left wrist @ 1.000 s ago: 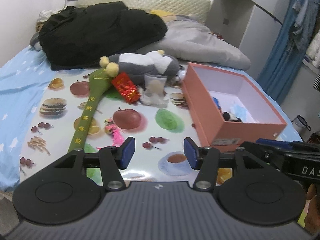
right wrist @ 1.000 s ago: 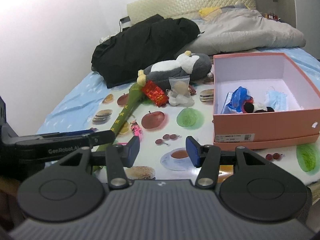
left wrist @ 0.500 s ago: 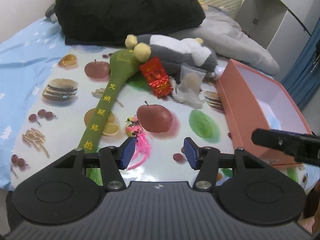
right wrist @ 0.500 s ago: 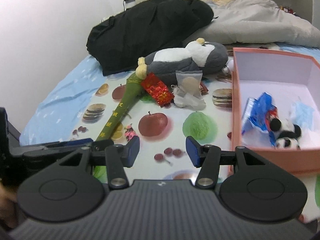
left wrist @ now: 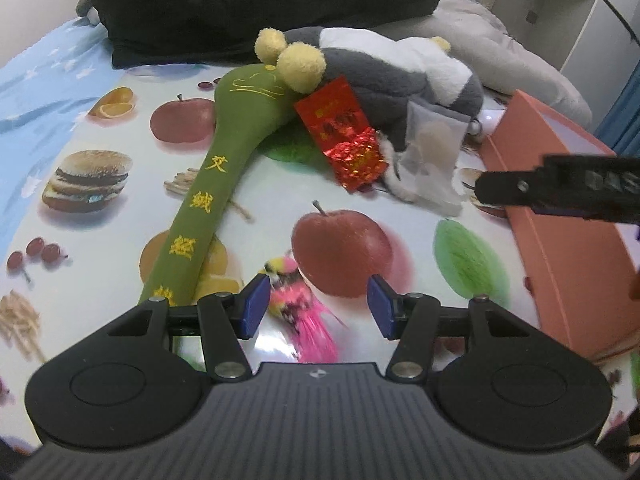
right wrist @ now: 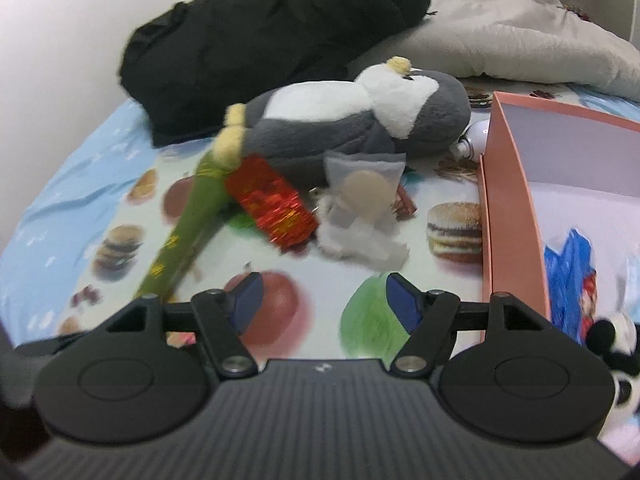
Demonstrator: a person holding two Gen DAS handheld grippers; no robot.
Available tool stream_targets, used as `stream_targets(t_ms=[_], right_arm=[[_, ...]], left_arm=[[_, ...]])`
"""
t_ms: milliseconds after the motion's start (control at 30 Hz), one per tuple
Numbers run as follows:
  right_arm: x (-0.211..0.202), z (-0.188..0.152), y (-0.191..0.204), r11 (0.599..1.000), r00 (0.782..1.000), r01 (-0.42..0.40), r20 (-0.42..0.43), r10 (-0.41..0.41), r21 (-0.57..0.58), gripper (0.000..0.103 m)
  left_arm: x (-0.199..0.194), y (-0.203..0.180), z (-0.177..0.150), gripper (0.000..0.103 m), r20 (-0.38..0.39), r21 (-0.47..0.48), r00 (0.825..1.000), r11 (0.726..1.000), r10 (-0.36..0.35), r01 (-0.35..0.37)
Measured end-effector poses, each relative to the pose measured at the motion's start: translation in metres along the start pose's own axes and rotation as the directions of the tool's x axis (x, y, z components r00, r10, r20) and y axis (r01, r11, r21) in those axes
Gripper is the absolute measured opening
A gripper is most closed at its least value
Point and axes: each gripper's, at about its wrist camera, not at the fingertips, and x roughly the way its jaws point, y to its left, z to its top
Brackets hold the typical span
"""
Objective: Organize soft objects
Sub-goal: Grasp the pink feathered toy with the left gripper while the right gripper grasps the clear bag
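A bed is covered by a glossy fruit-and-burger printed sheet [left wrist: 120,128], and a grey and white plush penguin [right wrist: 360,120] lies on its side near the middle. Leaning against the penguin's front are a long green plush mallet [left wrist: 208,196] with two yellow pompoms, a red foil packet [left wrist: 344,132] and a small clear pouch [right wrist: 362,192] on some white tissue. To the penguin's right stands an open pink box [right wrist: 516,200] holding a blue wrapper and a small panda toy. Behind the penguin sit a black jacket [right wrist: 272,28] and a grey quilt. The left gripper [left wrist: 316,306] hovers in front of the penguin, jaws partly open and empty, above a pink feathered toy [left wrist: 304,316]. The right gripper [right wrist: 324,304] is empty too; its jaws have just been opening wider.
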Motion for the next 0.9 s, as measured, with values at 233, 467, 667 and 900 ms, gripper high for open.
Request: stream_targets(t_ms=[233,467,667,900], right_arm=[[0.057,0.019,-0.015,0.998,0.999,0.040,-0.036,-0.038,0.042,0.069],[0.097,0.021,-0.025,0.991,0.995,0.065,-0.087,-0.055,0.116,0.069],[0.100,0.019,-0.030,0.985,0.994,0.048,-0.103,-0.031,0.163,0.052],[0.085,0.019,-0.027,0.988,0.996,0.020,-0.089,-0.006,0.154,0.026]], left_arm=[[0.023,0.010,0.007,0.058,-0.019,-0.007,1.000,1.000,0.011,-0.011],[0.031,0.022,0.004,0.044,-0.033,-0.058,0.999,0.998,0.005,-0.007],[0.030,0.026,0.004,0.032,-0.044,-0.067,0.999,0.998,-0.016,0.013],[0.021,0.020,0.003,0.032,-0.035,-0.068,0.999,0.997,-0.032,0.029]])
